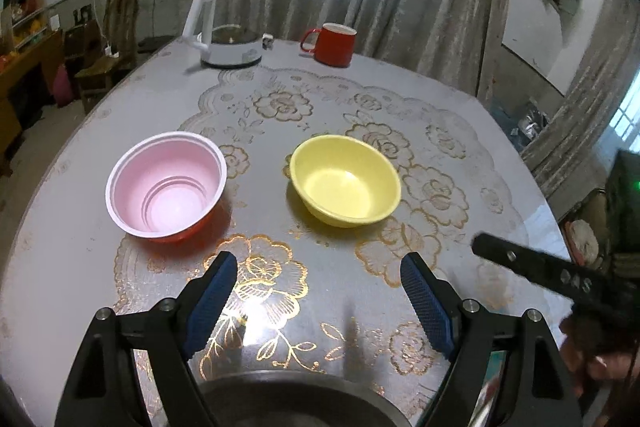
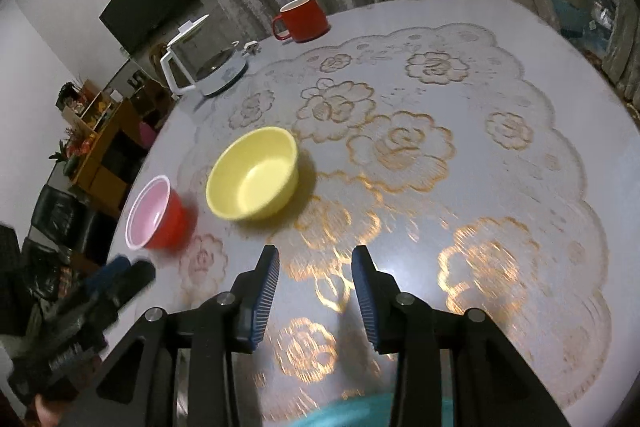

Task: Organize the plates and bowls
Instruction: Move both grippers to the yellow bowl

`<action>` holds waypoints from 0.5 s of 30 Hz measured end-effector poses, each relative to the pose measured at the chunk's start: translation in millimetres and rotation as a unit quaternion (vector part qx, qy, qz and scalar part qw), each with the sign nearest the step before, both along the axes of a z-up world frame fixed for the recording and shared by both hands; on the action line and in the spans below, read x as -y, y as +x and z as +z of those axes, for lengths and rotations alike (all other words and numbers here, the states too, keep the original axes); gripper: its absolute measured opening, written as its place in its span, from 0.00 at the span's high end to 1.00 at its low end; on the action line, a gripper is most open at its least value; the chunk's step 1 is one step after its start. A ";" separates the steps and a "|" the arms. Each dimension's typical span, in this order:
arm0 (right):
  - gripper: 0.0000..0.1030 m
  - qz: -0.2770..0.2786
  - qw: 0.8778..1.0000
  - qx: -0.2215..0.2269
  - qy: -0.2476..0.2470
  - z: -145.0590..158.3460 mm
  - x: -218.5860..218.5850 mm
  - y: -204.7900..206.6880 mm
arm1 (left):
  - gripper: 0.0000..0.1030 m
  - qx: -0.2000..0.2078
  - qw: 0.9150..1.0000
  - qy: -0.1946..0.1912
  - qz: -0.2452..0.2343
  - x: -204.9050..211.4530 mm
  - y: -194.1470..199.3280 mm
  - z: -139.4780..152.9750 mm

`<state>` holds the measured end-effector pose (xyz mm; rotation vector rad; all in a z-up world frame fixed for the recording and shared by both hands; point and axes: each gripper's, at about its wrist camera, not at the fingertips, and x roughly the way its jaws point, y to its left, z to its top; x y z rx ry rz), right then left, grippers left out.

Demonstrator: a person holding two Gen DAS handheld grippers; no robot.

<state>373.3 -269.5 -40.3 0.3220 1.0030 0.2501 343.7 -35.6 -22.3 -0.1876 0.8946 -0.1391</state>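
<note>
Floral-clothed round table (image 1: 460, 115): red bowl (image 1: 166, 185) and yellow bowl (image 1: 346, 183) apart, unstacked. Left gripper (image 1: 318, 301) wide open, empty; right gripper (image 2: 314, 301) part-open, empty, poised to collect.

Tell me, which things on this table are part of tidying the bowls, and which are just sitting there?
For the job:
- yellow bowl
- red bowl with a pink inside
- left tongs and right tongs, both open and empty

Just sitting there:
- white kettle
- red mug
</note>
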 end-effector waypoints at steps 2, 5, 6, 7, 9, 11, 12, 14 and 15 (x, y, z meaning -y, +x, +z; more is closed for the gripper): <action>0.64 0.007 1.000 -0.007 -0.001 -5.6 -8.8 15.1 | 0.21 -0.007 1.000 -0.005 0.002 -2.7 4.0 -3.6; 0.64 0.016 1.000 -0.015 -0.009 -16.3 -22.7 35.5 | 0.21 -0.011 1.000 -0.013 0.001 -6.8 7.6 -7.1; 0.64 0.015 1.000 -0.018 -0.008 -19.8 -25.4 41.9 | 0.21 -0.012 1.000 -0.015 0.001 -7.9 8.8 -8.1; 0.64 0.014 1.000 -0.022 -0.003 -23.6 -27.7 50.0 | 0.21 -0.015 1.000 -0.017 0.001 -9.4 10.4 -9.1; 0.64 0.008 0.999 -0.031 0.005 -29.8 -31.5 62.4 | 0.21 -0.018 1.000 -0.025 0.002 -12.9 14.0 -10.1; 0.64 0.000 0.999 -0.038 0.018 -36.1 -35.2 75.7 | 0.21 -0.019 0.999 -0.031 0.007 -16.8 18.0 -9.9; 0.64 -0.002 0.999 -0.039 0.021 -38.5 -37.2 80.4 | 0.21 -0.018 0.999 -0.035 0.008 -19.0 19.9 -9.4; 0.64 -0.003 0.998 -0.049 0.026 -45.7 -42.0 91.8 | 0.22 -0.016 0.999 -0.040 0.010 -21.8 23.8 -8.4; 0.64 -0.005 0.998 -0.056 0.022 -49.5 -44.2 96.7 | 0.22 -0.016 0.999 -0.040 0.010 -22.6 25.7 -8.3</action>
